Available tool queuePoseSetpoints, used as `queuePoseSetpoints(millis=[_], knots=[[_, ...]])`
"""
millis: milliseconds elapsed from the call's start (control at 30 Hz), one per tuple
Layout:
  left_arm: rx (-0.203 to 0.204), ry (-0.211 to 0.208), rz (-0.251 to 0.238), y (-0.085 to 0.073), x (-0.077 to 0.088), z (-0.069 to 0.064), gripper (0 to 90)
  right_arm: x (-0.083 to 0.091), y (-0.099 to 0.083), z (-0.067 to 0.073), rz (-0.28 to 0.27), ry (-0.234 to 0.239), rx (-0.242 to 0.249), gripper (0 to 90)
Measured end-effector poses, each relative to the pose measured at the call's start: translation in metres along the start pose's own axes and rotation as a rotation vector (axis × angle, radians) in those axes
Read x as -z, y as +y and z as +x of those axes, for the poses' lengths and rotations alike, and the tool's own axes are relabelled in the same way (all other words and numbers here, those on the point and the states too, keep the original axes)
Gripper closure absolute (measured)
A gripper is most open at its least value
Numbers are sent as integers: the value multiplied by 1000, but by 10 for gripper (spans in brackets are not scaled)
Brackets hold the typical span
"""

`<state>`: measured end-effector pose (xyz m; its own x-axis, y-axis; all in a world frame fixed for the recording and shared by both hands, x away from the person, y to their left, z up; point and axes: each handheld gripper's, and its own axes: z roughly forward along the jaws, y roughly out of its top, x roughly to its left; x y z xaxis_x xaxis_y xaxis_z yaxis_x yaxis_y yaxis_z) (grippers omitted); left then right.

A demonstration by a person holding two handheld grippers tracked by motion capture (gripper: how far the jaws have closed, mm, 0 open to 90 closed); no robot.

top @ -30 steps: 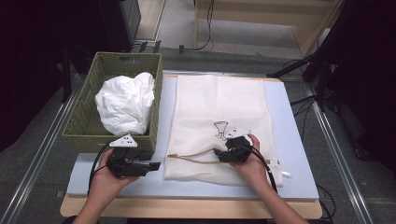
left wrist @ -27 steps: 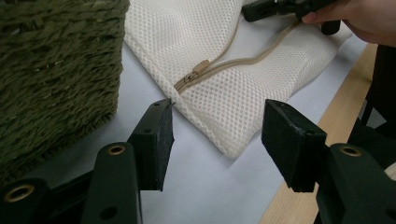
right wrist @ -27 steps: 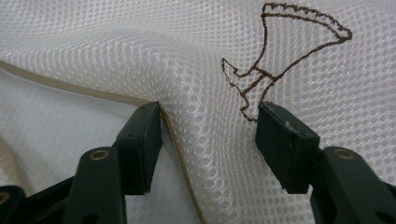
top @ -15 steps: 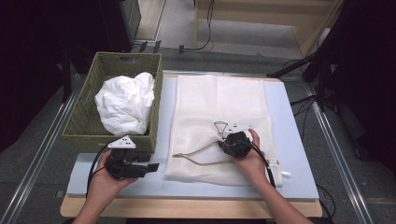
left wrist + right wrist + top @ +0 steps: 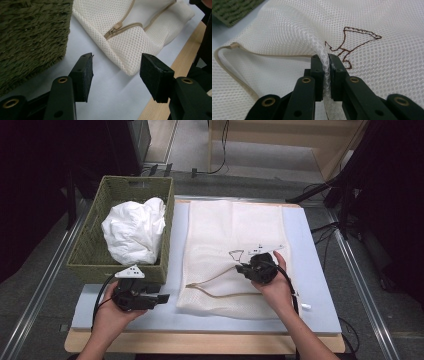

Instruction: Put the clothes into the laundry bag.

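A cream mesh laundry bag (image 5: 235, 227) lies flat on the blue-grey mat, with its tan zipper (image 5: 215, 287) gaping along the near edge. My right gripper (image 5: 245, 268) has just been closing its jaws, and it is now shut on a pinched fold of the bag's top layer (image 5: 325, 62), held a little above the mat. Brown stitching (image 5: 355, 41) shows just beyond that fold. My left gripper (image 5: 162, 298) rests open at the near left. Nothing is between its jaws (image 5: 116, 72), which point at the bag's corner (image 5: 130, 67) and the zipper pull (image 5: 116, 26).
A green woven basket (image 5: 87, 257) holding a bundled white cloth (image 5: 135, 230) stands at the left, close to my left gripper. The mat (image 5: 310, 270) sits on a wooden table with its edge (image 5: 210, 342) near me. A small white tag (image 5: 306, 306) lies by the right forearm.
My right gripper has shut on the bag's top layer and moved up and away from me, which lifts the mesh and widens the zipper opening. The left gripper has stayed still.
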<state>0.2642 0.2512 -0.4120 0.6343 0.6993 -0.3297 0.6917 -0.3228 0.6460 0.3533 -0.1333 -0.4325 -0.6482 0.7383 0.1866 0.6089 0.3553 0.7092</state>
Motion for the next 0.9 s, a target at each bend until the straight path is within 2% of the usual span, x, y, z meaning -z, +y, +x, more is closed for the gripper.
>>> queuePoseSetpoints(millis=[100, 167, 300, 400, 600, 700, 767, 900], knots=[[5, -2, 6, 1, 1, 0, 446, 10, 3, -2, -32, 18, -14, 830], [11, -3, 20, 3, 2, 0, 445, 16, 5, -2, -61, 45, -22, 824], [7, -5, 13, 8, 6, -3, 446, 21, 8, -5, -52, 47, -21, 833], [3, -20, 8, 14, 11, -6, 447, 20, 8, -8, -30, 61, -41, 833], [-17, -32, 18, 26, 20, -12, 445, 16, 6, -7, -2, 61, -19, 833], [-23, -27, 34, 33, 23, -11, 435, 16, 6, -7, -1, 63, -17, 833], [-4, -52, 25, 37, 25, -8, 434, 16, 5, -7, -2, 64, -17, 830], [-12, -35, 34, 47, 30, -7, 433, 17, 6, -7, -4, 64, -23, 830]])
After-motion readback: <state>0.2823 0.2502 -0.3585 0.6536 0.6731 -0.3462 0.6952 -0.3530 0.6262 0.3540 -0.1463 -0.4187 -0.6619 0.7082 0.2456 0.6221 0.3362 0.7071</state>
